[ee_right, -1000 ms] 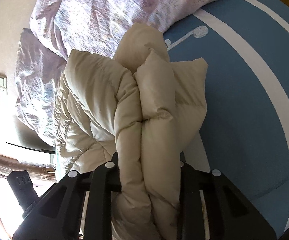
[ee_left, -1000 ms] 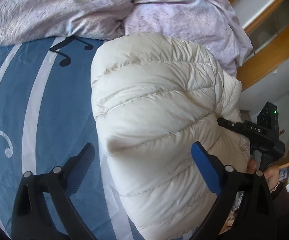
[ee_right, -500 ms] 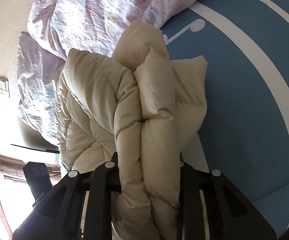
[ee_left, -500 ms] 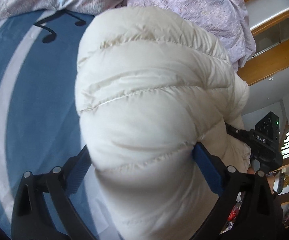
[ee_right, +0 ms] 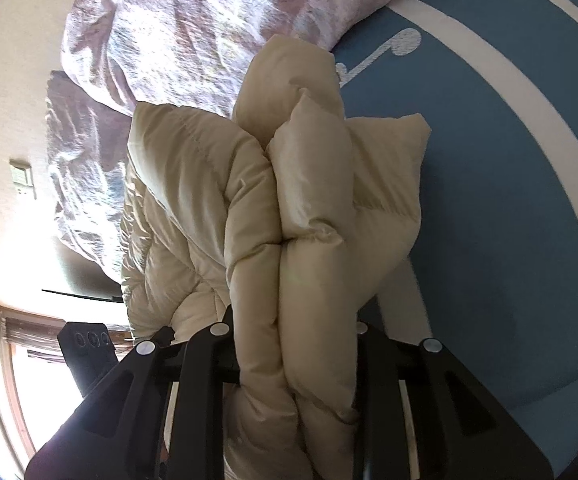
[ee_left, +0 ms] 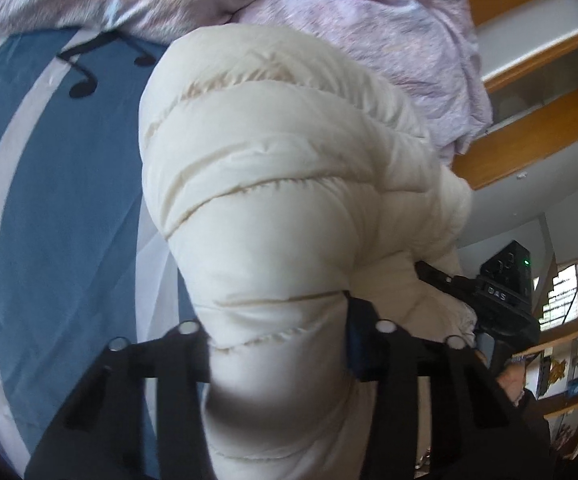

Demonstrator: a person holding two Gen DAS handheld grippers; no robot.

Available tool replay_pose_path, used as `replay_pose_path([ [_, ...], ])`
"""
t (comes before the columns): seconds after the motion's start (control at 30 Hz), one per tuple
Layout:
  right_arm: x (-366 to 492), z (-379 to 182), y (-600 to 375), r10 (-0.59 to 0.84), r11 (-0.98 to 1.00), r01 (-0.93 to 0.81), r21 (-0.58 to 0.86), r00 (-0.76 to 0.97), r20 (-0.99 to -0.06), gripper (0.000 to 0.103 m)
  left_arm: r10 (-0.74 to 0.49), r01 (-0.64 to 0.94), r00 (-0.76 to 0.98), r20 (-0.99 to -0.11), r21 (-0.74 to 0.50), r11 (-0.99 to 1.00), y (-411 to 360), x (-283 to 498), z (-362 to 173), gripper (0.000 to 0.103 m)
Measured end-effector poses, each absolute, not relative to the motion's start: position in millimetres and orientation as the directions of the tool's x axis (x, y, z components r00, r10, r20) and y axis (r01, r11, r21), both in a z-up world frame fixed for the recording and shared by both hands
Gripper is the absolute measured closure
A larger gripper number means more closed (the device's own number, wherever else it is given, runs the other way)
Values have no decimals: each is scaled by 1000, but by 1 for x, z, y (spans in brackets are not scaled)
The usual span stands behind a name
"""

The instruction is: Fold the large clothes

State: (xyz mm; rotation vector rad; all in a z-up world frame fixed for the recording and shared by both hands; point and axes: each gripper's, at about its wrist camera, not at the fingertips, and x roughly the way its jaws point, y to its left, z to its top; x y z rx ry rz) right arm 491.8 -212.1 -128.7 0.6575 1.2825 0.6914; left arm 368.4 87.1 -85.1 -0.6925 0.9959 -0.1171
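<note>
The cream puffer coat [ee_left: 289,200] is lying bunched on the bed [ee_left: 49,200], just below the lilac duvet [ee_left: 369,20]. The left hand-held gripper [ee_left: 279,344] is closing on a thick quilted roll, its pads already pressing the fabric in. The right hand-held gripper [ee_right: 297,344] is holding several pinched layers in a narrow grip. The coat is looking light, soft, springy and rather slick, so stitched seams and edges are probably offering surer holds than puffed panels. No containers are showing.
</note>
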Motion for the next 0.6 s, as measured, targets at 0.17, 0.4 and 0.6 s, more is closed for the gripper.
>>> replay_pose_path([
  [0.17,489,-124,-203,820,569,-88,818,137,-555,80,-367,-170,594,-716,-557,813,98,358,-54,65],
  [0.4,490,-97,-152,871,492,-165,855,103,-481,80,-285,-178,658,-697,-512,840,146,344,-19,65],
  [0.6,493,-97,-101,853,517,-212,829,52,-519,80,-193,-265,650,-735,-457,849,191,332,-25,65],
])
